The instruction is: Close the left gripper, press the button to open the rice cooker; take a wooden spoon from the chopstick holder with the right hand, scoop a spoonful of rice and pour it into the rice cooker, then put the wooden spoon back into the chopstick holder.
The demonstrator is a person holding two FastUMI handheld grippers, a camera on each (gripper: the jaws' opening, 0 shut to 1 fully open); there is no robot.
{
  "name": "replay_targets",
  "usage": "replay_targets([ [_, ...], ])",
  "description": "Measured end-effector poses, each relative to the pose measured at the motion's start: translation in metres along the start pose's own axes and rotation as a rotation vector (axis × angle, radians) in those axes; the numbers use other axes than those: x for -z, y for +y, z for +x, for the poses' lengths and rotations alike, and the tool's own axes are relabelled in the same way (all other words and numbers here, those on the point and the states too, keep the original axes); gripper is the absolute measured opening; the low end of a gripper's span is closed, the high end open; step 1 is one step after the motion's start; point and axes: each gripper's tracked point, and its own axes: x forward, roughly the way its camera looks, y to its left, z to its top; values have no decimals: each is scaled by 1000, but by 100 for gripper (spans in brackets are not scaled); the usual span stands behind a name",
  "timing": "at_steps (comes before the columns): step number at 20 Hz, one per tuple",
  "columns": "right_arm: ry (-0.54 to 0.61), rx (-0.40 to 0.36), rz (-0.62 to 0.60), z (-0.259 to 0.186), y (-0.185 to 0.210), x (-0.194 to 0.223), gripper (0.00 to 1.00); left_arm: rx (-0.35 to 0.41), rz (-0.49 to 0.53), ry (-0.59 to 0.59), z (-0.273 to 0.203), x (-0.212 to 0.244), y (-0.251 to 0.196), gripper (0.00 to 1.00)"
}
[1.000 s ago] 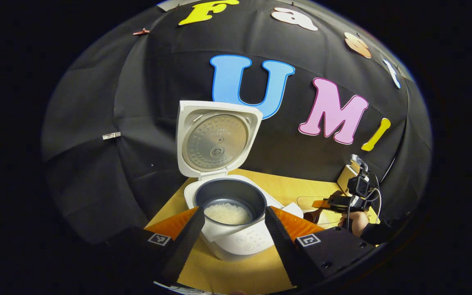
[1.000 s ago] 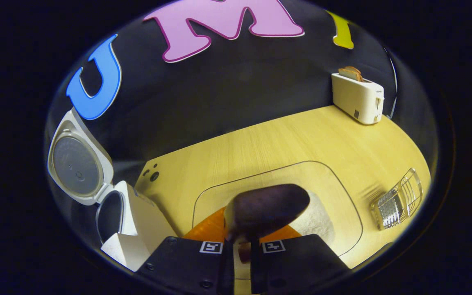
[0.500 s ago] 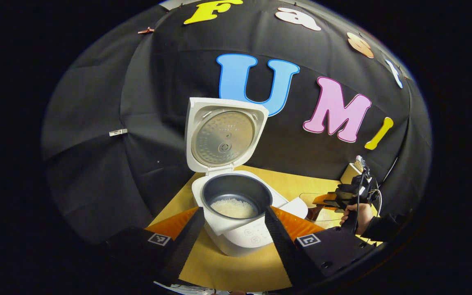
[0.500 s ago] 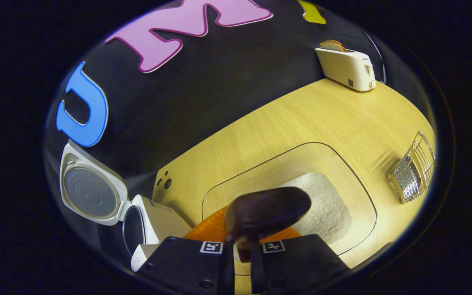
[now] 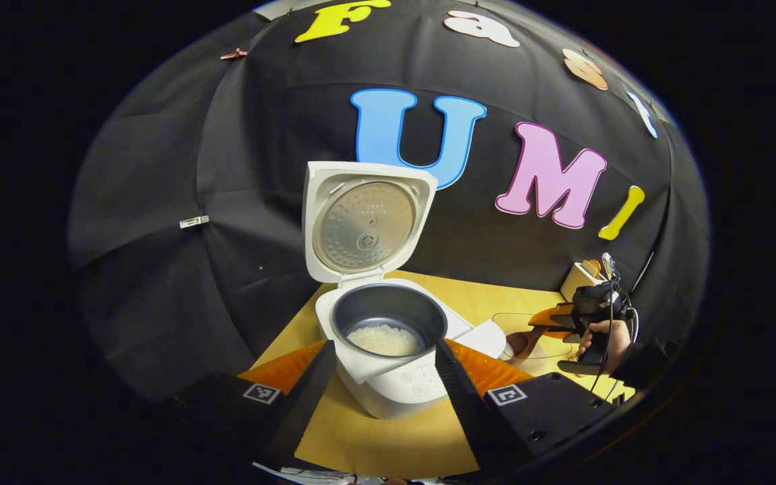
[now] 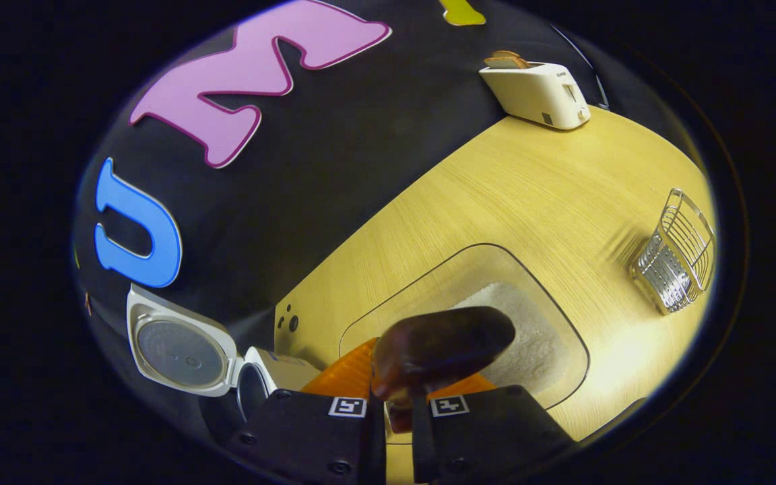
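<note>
Right gripper (image 6: pixel 391 411): we are holding the wooden spoon (image 6: pixel 438 350) with both fingers pinched on its handle, the dark bowl jutting forward over the clear tray (image 6: pixel 563 316) of loose rice (image 6: pixel 529 337). We are judging the scoop as under way or about to start; whether any grains are lying in the spoon's bowl we cannot tell from this angle.

Left gripper (image 5: pixel 381 377): we are keeping its fingers spread wide and gripping nothing, parked just in front of the rice cooker (image 5: pixel 395 357).

Done so far: the cooker lid (image 5: pixel 364 225) is standing upright and open, so the button press is behind us. A layer of rice is sitting in the inner pot (image 5: pixel 388 323). Left: scoop, carry, pour, return.

The wire chopstick holder (image 6: pixel 677 252) is standing well apart to the right on the pale wooden table (image 6: pixel 496 195). A toaster (image 6: pixel 536 91) with bread is sitting at the far edge, against the black cloth wall (image 5: pixel 159 202).
</note>
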Motion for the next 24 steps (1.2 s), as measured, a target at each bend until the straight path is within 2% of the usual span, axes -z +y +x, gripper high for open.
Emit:
replay_targets([
  [6,-23,-17,125,-17,-8,-23,19,9,-8,-9,-2,-3,-8,95],
  [7,-32,-18,145,-21,-8,-28,19,10,-7,-9,-2,-3,-9,91],
  [8,-43,-21,160,-25,-7,-33,20,10,-6,-10,-3,-3,-10,95],
  [10,-49,-43,185,-34,0,-40,19,12,-7,-14,-4,-4,-12,96],
  [11,-49,-59,200,-39,5,-43,19,15,-9,-15,-5,-5,-13,92],
  [12,-47,-77,216,-44,12,-46,19,16,-10,-18,-6,-4,-14,92],
  [13,-44,-92,226,-47,18,-48,19,17,-9,-22,-8,-5,-15,96],
  [18,-8,-165,197,-65,53,-47,19,17,-13,-33,-15,-4,-17,96],
  [19,2,-184,195,-68,62,-45,20,14,-14,-36,-17,-4,-16,91],
  [20,13,-204,201,-71,72,-44,19,10,-16,-38,-19,-4,-14,95],
  [21,27,-225,211,-74,83,-41,19,5,-21,-41,-22,-4,-12,91],
  [22,41,-246,221,-76,94,-39,19,-1,-27,-43,-24,-3,-9,95],
  [24,77,-280,235,-80,112,-31,19,-15,-39,-47,-29,-1,-3,96],
])
